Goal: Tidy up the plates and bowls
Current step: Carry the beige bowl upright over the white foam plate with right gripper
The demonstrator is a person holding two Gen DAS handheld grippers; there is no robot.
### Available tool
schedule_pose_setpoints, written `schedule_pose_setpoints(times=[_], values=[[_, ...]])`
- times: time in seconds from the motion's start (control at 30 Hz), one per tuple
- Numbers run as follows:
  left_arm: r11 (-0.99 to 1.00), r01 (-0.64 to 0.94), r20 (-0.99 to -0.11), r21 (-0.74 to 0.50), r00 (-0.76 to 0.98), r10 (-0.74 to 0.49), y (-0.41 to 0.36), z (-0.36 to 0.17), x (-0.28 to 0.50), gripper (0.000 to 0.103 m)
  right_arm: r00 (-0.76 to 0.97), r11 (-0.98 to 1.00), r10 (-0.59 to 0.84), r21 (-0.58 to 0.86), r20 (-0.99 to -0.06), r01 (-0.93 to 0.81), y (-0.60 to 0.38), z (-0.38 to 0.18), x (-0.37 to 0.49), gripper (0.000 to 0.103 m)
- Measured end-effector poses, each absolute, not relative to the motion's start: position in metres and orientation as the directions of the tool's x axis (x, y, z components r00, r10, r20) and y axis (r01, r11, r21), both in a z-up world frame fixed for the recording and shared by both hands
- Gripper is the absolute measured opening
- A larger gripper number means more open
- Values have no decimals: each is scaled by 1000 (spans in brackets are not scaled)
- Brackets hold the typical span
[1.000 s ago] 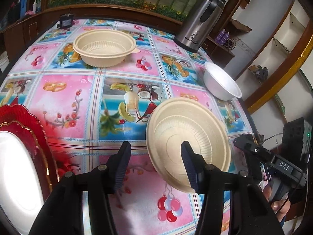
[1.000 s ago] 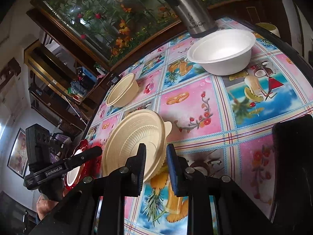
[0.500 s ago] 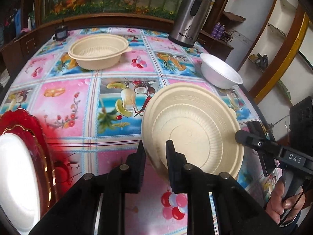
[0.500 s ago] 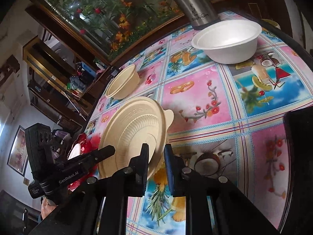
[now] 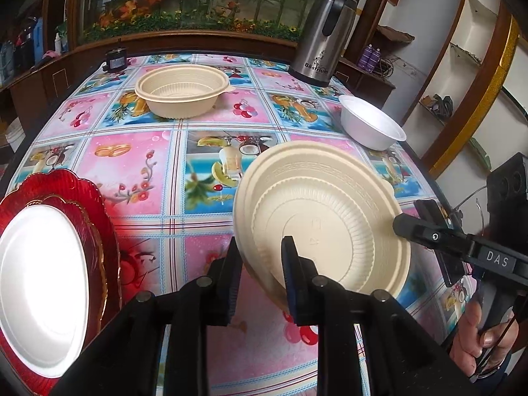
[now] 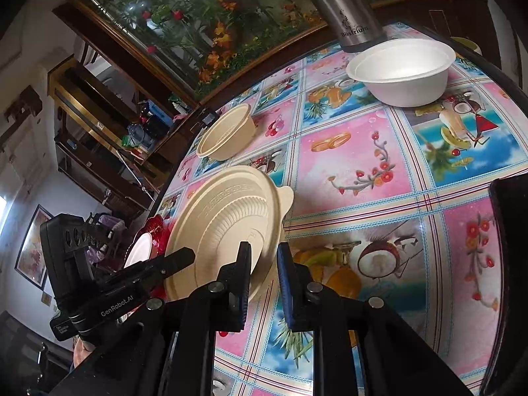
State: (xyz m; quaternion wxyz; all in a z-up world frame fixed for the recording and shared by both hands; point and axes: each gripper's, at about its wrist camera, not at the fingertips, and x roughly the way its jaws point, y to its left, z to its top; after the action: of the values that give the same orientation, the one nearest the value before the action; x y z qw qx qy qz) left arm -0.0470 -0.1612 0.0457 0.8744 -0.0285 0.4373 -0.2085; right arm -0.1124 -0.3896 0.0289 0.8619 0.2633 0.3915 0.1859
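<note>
A beige ribbed bowl point(image 5: 323, 211) is held tilted above the table, its inside facing the left wrist view. My left gripper point(image 5: 260, 264) is shut on its near rim. My right gripper point(image 6: 264, 264) is shut on the opposite rim; its fingers point(image 5: 425, 227) show at the right of the left wrist view. The same bowl point(image 6: 224, 227) shows in the right wrist view. A second beige bowl point(image 5: 183, 89) stands at the far side. A white bowl point(image 5: 371, 127) stands at the right. A white plate point(image 5: 36, 283) lies on a red plate point(image 5: 79, 194) at the left.
A steel thermos jug point(image 5: 321, 33) stands at the far right corner of the flowered tablecloth point(image 5: 132, 151). A small black object point(image 5: 115, 61) sits at the far left edge. A dark object point(image 6: 511, 264) rises at the right edge of the right wrist view.
My left gripper has closed on the beige bowl's rim. The bowl has been raised and tilted, held between both grippers.
</note>
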Motion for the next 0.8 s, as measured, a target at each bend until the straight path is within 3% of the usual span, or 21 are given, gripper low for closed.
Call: schedule_pose_setpoints(times=[0.67,0.8], values=[[925,336,-693,-179,624,-361,-143,70,-67,22,637,815,514,559,-575,-152,-368,46,-116,18],[926,333,-681,-179,637,-361,-138,74,-71,27,632,815,520,555,-575,-166,-360,50,-115,18]])
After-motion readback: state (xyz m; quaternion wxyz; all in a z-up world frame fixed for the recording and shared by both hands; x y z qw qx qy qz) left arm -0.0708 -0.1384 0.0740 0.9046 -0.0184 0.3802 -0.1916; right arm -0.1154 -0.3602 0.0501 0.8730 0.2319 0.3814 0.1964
